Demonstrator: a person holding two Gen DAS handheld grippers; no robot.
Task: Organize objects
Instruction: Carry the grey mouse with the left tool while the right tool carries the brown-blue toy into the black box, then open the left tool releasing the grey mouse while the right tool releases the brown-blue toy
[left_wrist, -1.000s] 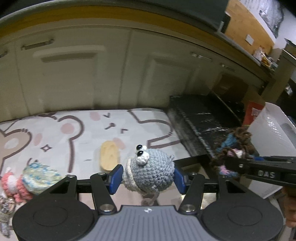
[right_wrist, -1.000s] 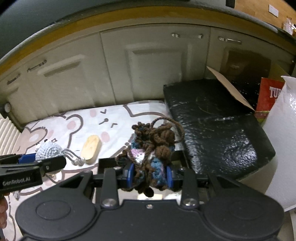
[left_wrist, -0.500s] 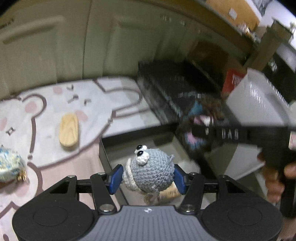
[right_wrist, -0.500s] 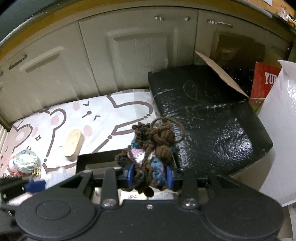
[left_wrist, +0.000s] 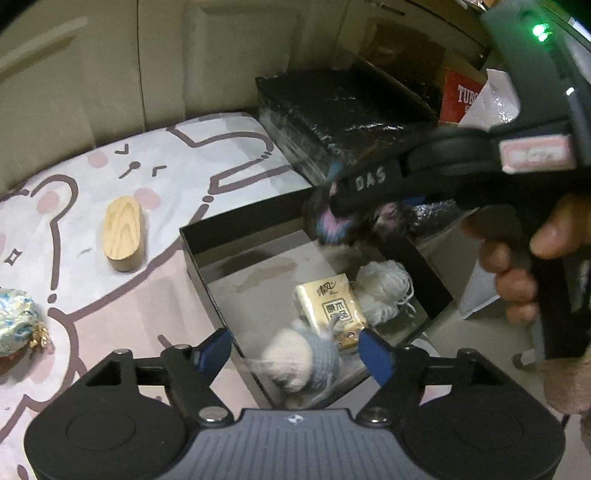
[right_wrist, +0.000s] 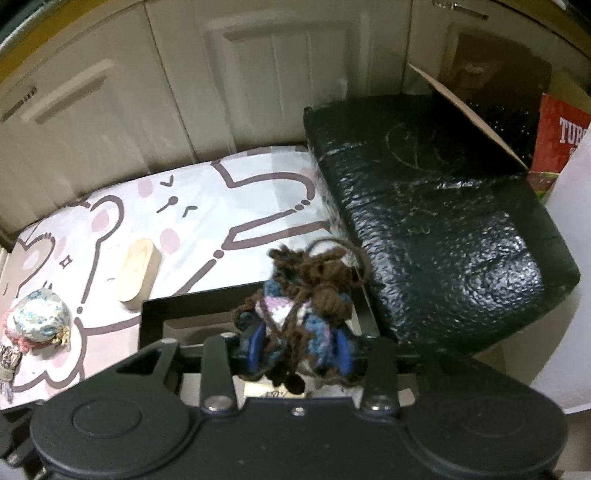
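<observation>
Your left gripper (left_wrist: 295, 349) has its jaws spreading over the black box (left_wrist: 207, 291); the grey crochet toy (left_wrist: 303, 363) lies loose inside. Your right gripper (right_wrist: 299, 349) jaws are opening around the brown yarn doll (right_wrist: 310, 291), above the box's far edge.

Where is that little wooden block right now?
The wooden block lies on the cartoon-bear mat, just left of the open black box, with the patterned pouch further left.
</observation>
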